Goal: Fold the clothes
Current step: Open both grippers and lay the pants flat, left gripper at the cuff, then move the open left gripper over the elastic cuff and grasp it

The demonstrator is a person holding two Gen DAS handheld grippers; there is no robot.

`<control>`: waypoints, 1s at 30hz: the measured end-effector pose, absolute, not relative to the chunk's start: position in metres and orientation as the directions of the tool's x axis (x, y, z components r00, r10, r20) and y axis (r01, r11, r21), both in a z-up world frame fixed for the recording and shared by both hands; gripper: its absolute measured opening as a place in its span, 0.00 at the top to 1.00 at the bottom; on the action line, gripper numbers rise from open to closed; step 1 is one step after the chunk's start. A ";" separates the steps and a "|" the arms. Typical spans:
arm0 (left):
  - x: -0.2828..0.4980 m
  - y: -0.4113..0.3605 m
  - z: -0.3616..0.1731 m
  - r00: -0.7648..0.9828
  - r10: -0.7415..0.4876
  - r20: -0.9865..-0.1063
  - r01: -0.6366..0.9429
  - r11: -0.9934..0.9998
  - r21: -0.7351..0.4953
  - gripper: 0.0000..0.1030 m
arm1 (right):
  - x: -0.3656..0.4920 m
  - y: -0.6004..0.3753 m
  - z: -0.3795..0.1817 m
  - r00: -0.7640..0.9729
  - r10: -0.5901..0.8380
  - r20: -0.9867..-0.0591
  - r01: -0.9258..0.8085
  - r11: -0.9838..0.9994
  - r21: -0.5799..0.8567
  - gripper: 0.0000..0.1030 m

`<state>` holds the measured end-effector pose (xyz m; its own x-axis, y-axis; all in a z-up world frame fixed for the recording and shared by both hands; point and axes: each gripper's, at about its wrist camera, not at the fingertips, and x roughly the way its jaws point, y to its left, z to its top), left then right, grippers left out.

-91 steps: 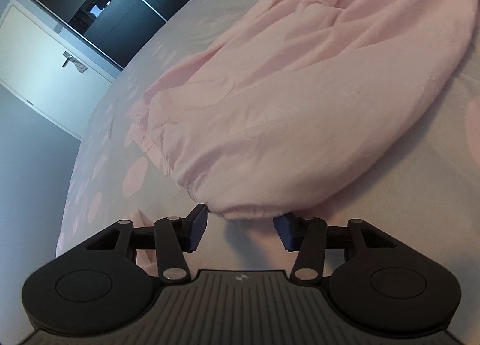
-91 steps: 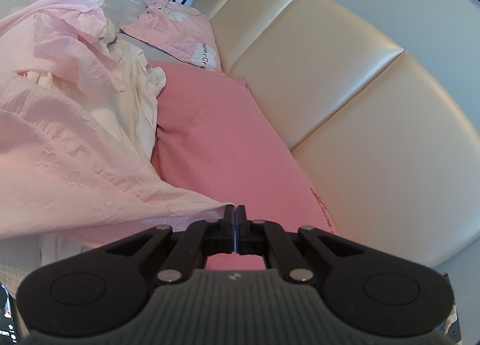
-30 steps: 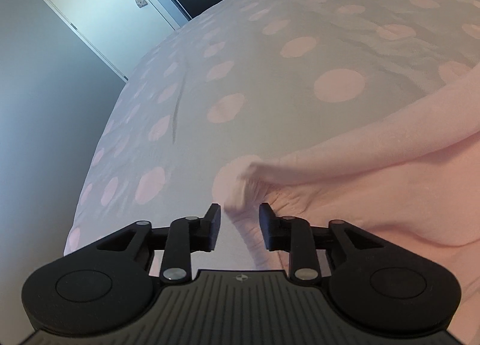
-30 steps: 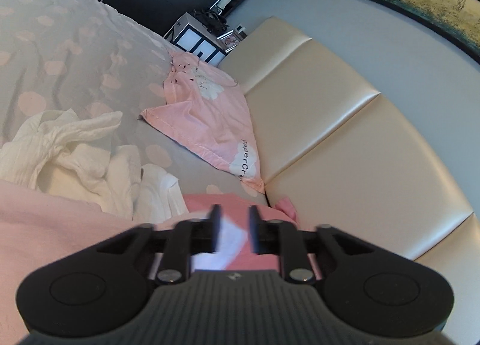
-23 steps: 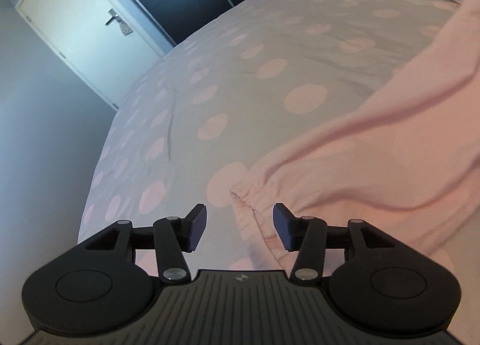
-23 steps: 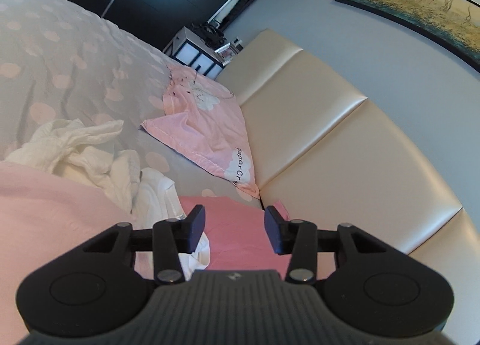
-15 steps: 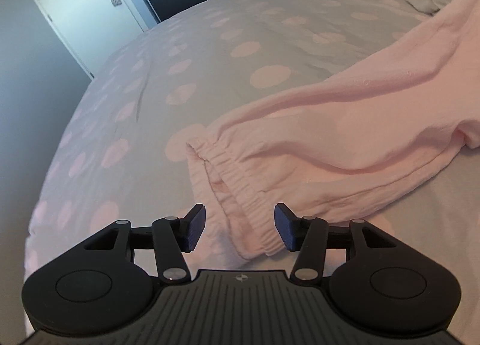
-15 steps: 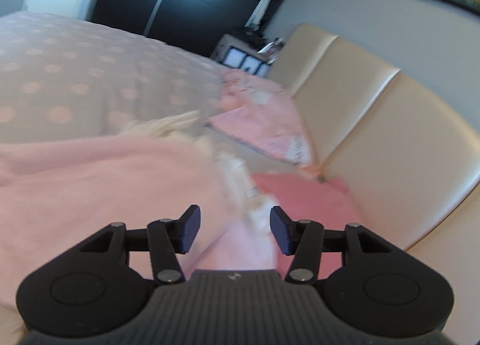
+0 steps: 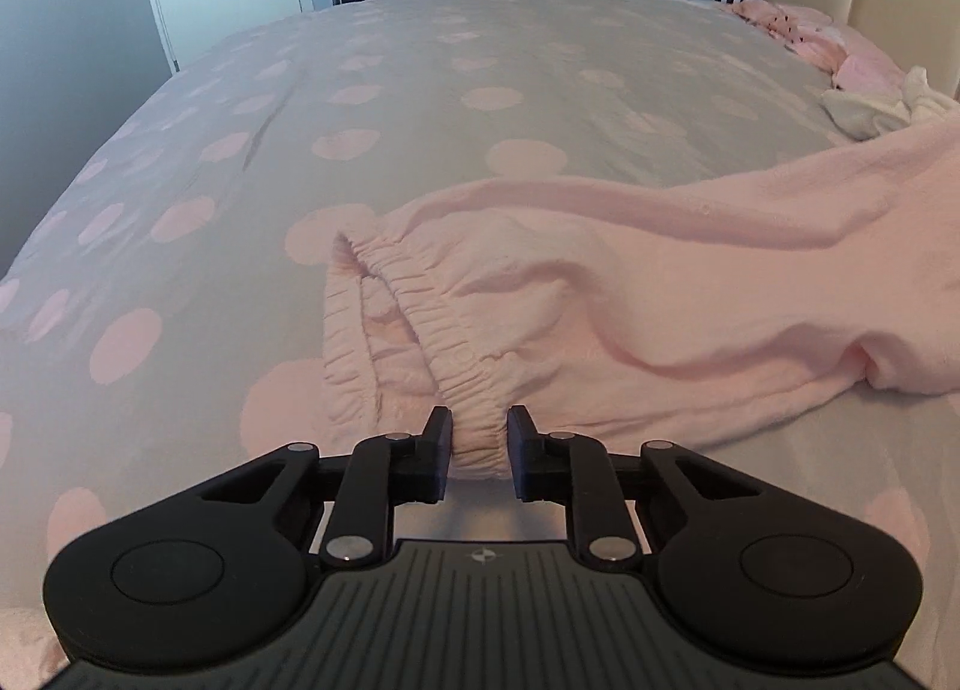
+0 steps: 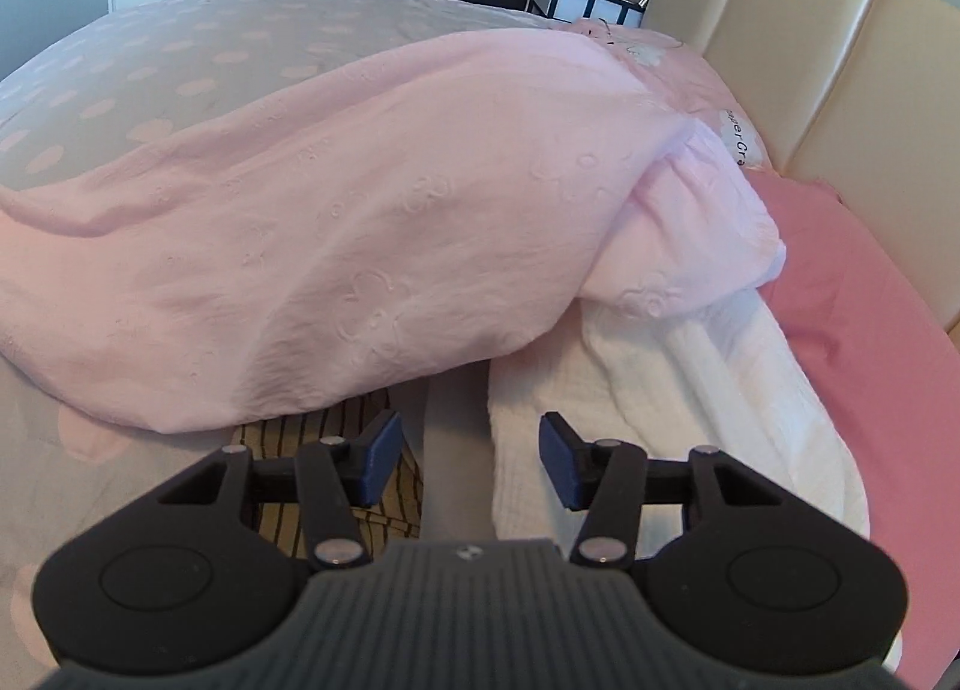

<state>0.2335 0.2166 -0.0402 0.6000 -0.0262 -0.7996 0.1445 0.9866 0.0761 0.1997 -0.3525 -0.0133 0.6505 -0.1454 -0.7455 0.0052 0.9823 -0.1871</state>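
Observation:
A pale pink garment point(image 9: 630, 282) lies spread across the dotted bed cover, its gathered elastic waistband point(image 9: 420, 324) towards me. My left gripper point(image 9: 479, 444) is closing its jaws on the near corner of that waistband, and the bunched fabric fills the gap between the pads. In the right wrist view the same pink garment point(image 10: 360, 198) lies heaped across the bed. My right gripper point(image 10: 468, 453) stands open just in front of its near edge, over bare cover, with nothing between its fingers.
A white textured cloth point(image 10: 660, 390) lies right of the right gripper and a striped cloth point(image 10: 312, 432) peeks out at its left. A deeper pink pillow point(image 10: 870, 330) rests against the cream headboard point(image 10: 840, 60). The grey bed cover with pink dots point(image 9: 300, 120) stretches to the far side.
The left gripper slid along the waistband to its near corner and narrowed around it. The right gripper opened, swung down and left from the pillows, and now hangs low before the pink garment.

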 end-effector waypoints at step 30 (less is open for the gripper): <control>0.258 0.268 -0.058 0.631 -0.043 -0.775 -0.036 0.996 -0.085 0.81 | 0.216 -0.339 -0.022 0.646 -0.090 -0.758 -0.050 0.986 -0.160 0.45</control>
